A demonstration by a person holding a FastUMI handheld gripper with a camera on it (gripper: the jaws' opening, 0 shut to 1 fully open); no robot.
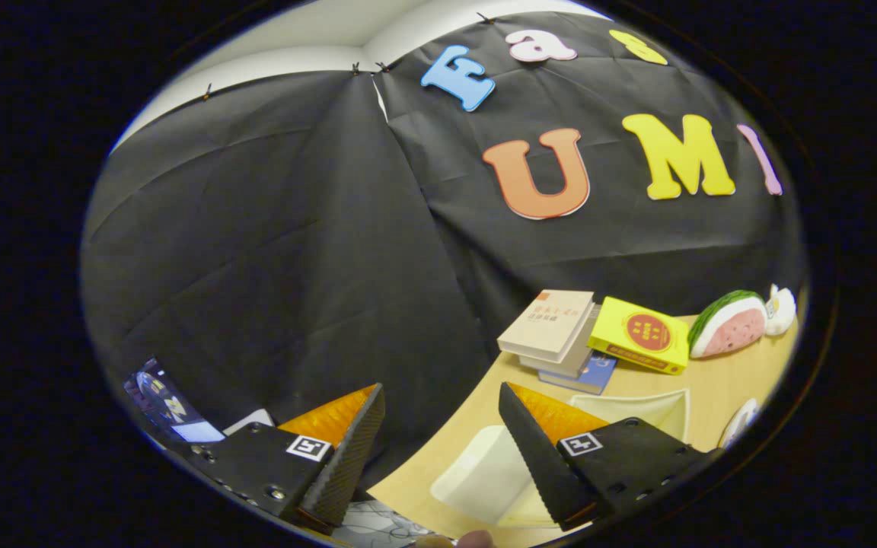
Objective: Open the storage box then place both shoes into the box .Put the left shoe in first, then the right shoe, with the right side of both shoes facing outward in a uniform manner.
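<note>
My gripper point(442, 445) is open, its two fingers spread wide with nothing between them, and it is held tilted above the wooden table point(712, 380). A pale, translucent storage box point(484, 476) sits on the table just beneath and behind the right finger point(541, 457), partly hidden by it. A pale flat panel point(648, 407), which may be the box's lid or far wall, lies beyond that finger. At the far right, a small part of a white object point(739, 422) peeks out; I cannot tell whether it is a shoe.
A stack of books point(556, 331) and a yellow box point(640, 335) lie at the back of the table by the black cloth wall. A watermelon-slice toy point(728, 323) and a white plush point(779, 308) sit further right. A screen point(168, 411) glows behind the left finger.
</note>
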